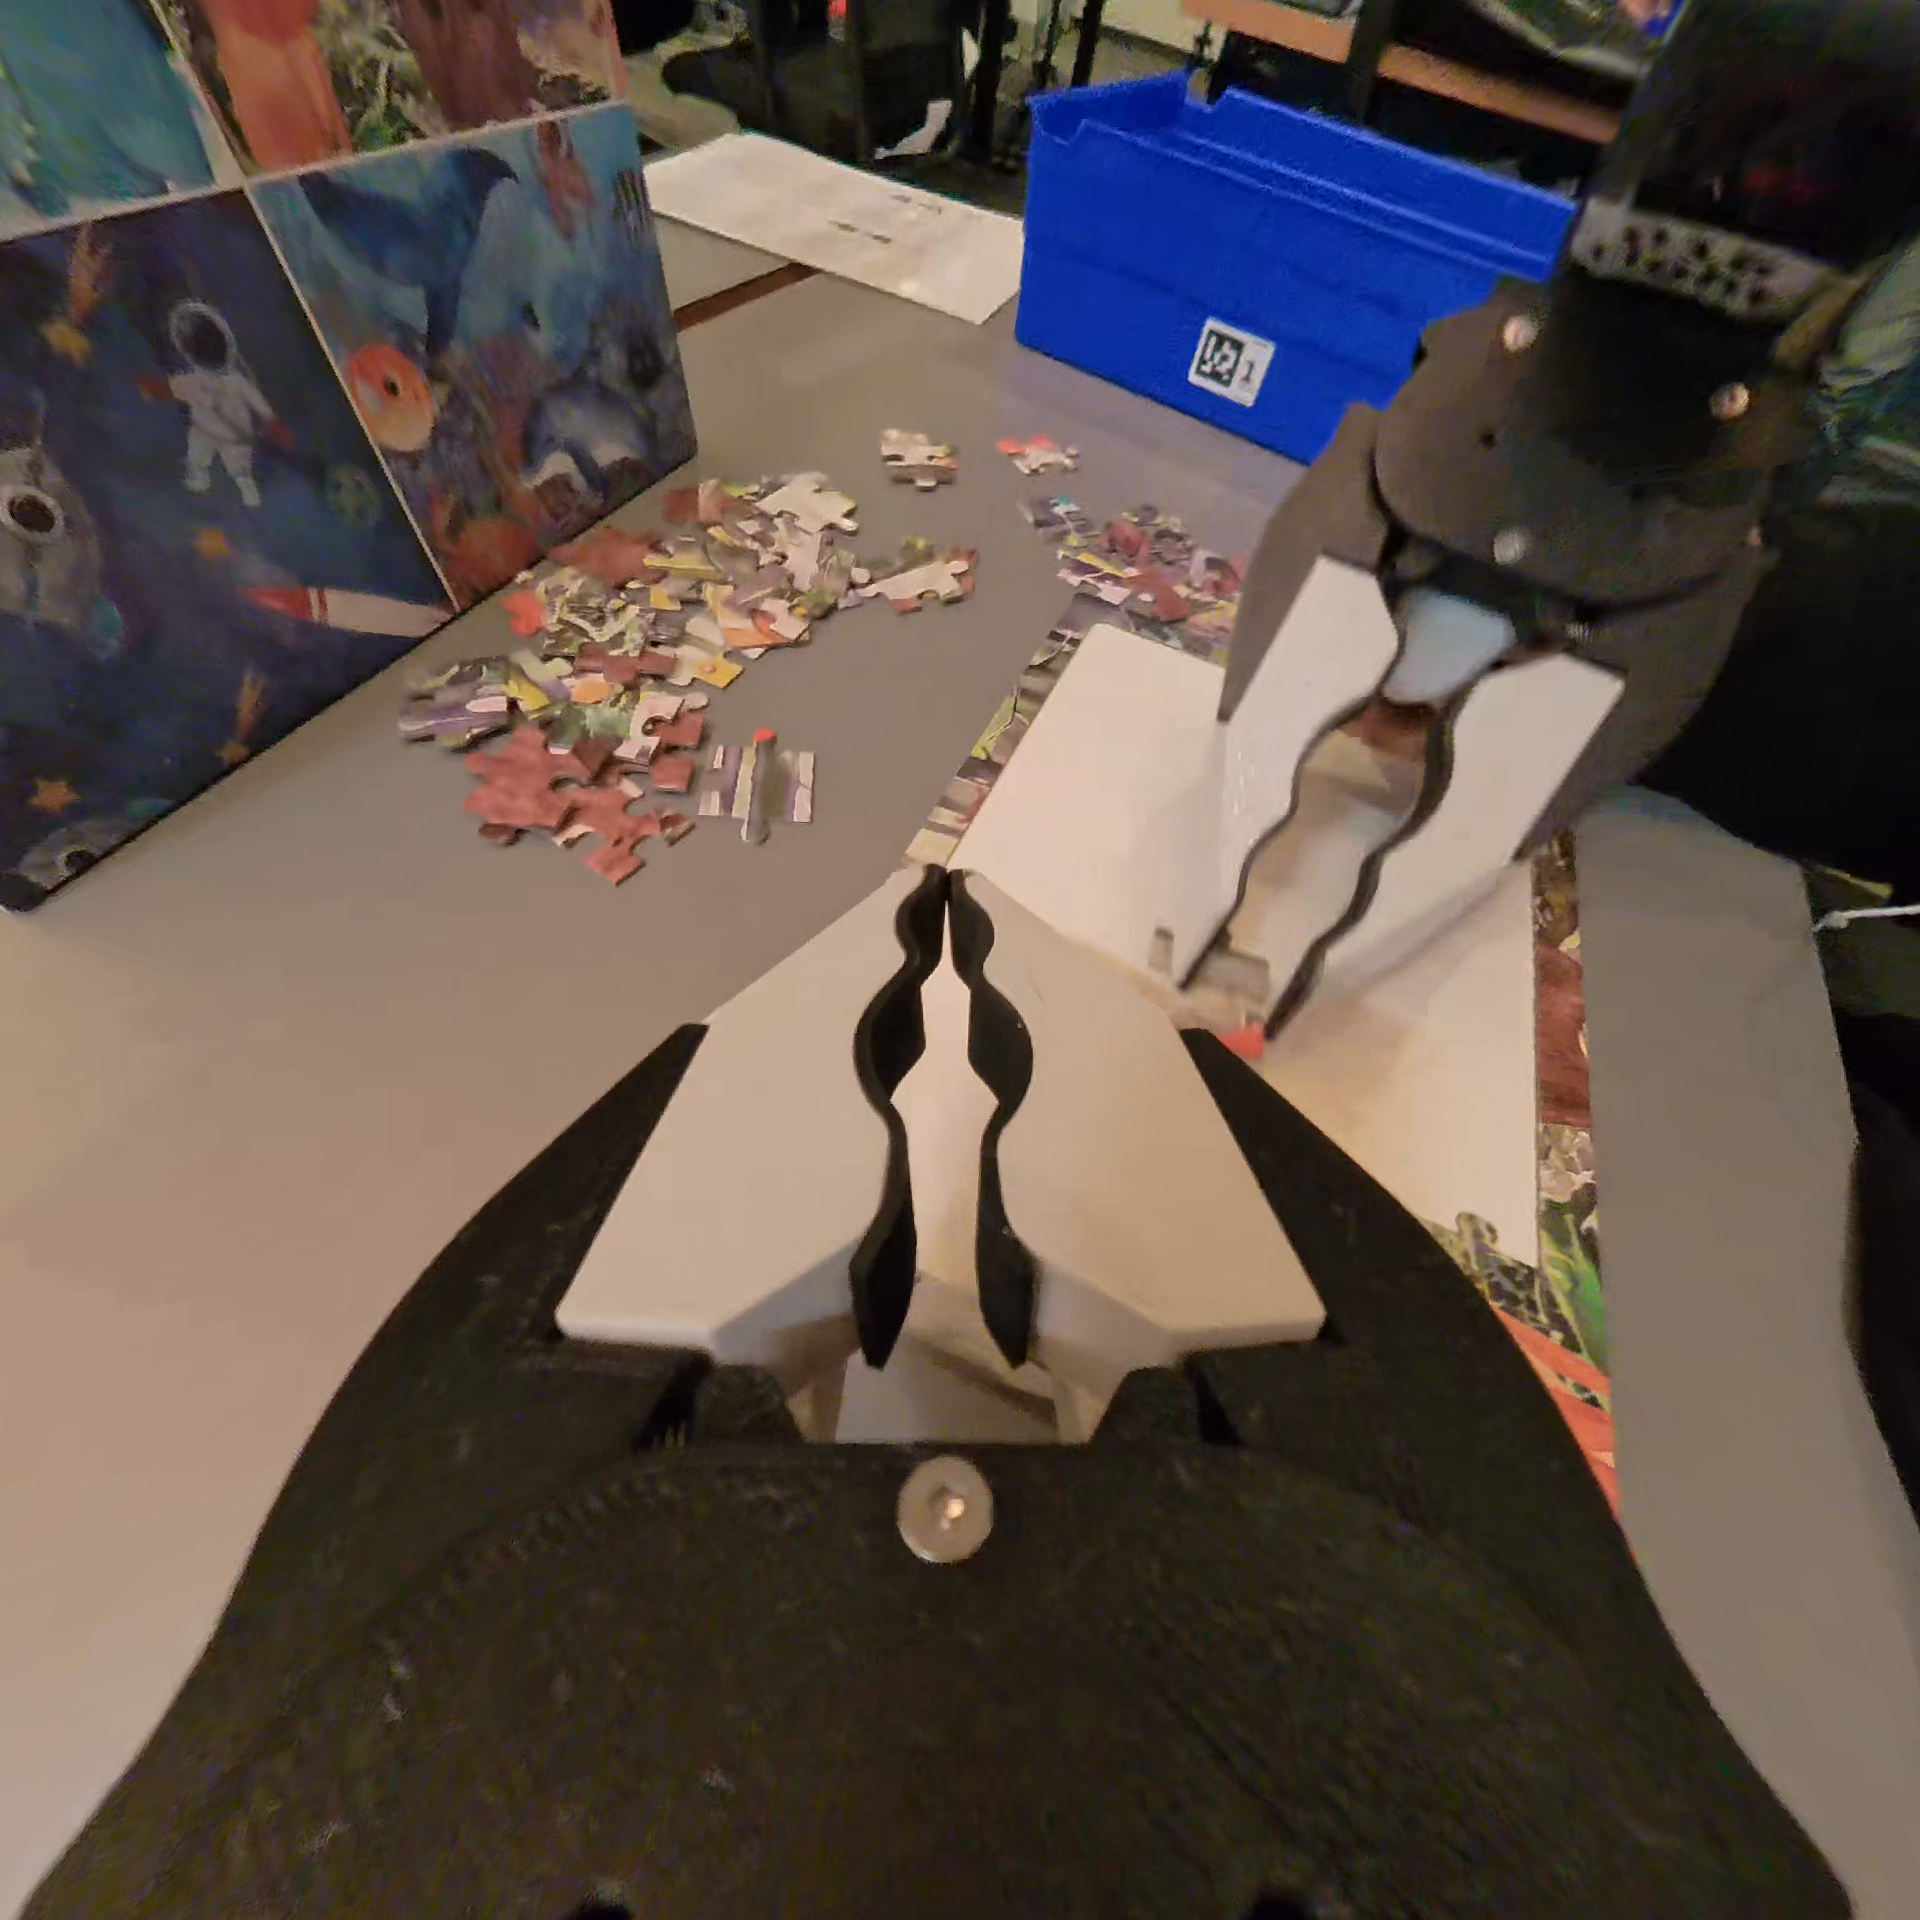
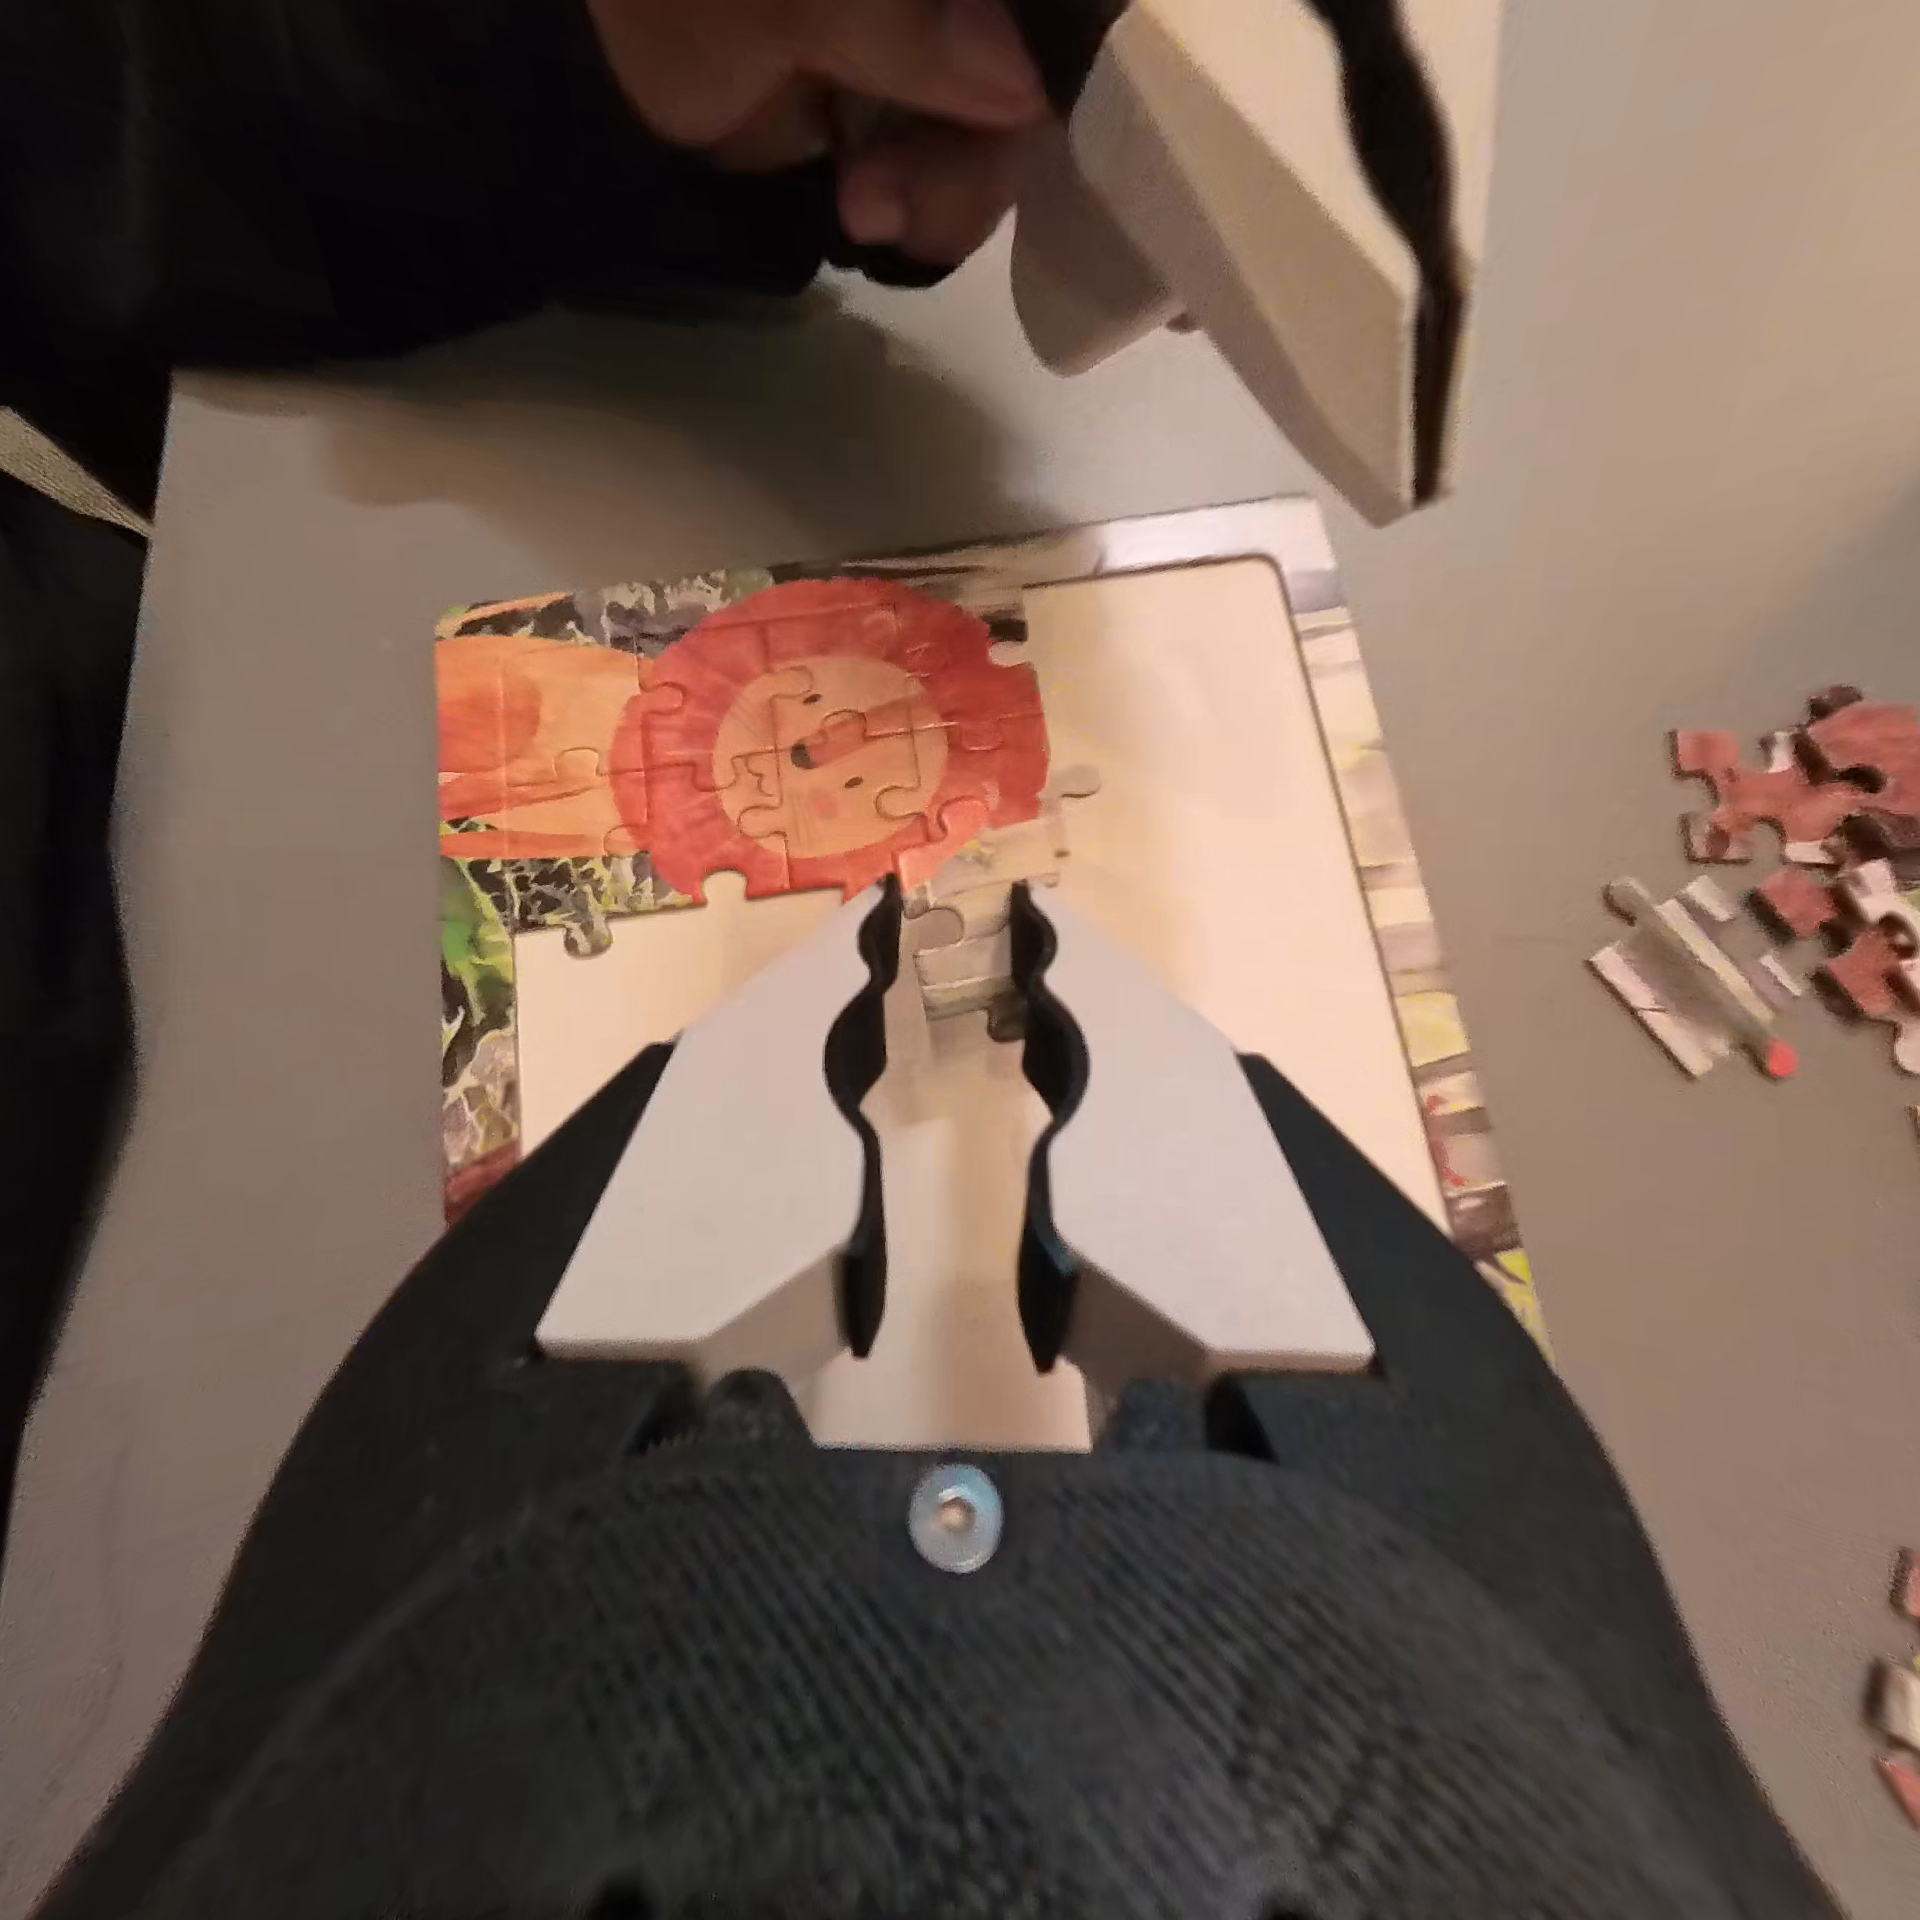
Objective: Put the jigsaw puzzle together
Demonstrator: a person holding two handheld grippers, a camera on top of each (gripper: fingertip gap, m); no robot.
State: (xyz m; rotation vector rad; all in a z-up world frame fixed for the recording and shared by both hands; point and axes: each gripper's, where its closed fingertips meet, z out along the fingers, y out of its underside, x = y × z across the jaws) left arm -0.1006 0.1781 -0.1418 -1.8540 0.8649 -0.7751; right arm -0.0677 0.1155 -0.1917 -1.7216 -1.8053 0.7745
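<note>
The right tongs [image 2: 951, 894] point down over the puzzle tray [image 2: 1351, 831], their jaws slightly spread around a grey piece [image 2: 961, 935] that lies at the lower edge of the lion [image 2: 831, 738]. The piece sits between the pads, but I cannot tell whether they pinch it or only straddle it. It seems to be either getting seated into the assembled part or just let go there, which is probably why the tool stands so steeply over that spot.

The left tongs [image 1: 948, 883] are pressed together, tips touching, with nothing between them. They hover near the tray's left edge, apparently kept clear of the working area.

The puzzle is partly done: the lion and part of the border are joined, while much of the white tray floor [image 2: 1164, 727] is bare. Loose pieces [image 1: 644, 644] lie heaped on the grey surface [image 1: 260, 1091] beyond the tray, some face down, beside a picture box [image 1: 312, 447]. A blue bin [image 1: 1247, 281] stands farther back. A striped piece [image 2: 1683, 987] lies just right of the tray, within easy reach.
</note>
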